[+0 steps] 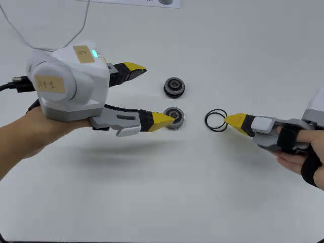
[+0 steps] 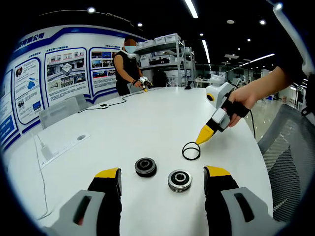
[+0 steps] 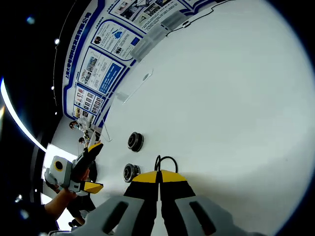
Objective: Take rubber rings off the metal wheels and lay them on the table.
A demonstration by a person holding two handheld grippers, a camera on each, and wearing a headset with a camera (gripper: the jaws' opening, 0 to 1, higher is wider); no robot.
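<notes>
Head view: left gripper [image 1: 152, 94] is hanging wide open and empty, its lower tip just beside the near metal wheel [image 1: 175, 118]. The far metal wheel [image 1: 174, 87] is lying flat beyond.

Left gripper view: both wheels are sitting just ahead between the jaws, nearer this gripper.

Right gripper view: right gripper [image 3: 158, 175] is closed, its tip touching the rubber ring [image 3: 167, 158] lying on the table [image 3: 236, 98]. I cannot tell if it is pinched.
</notes>
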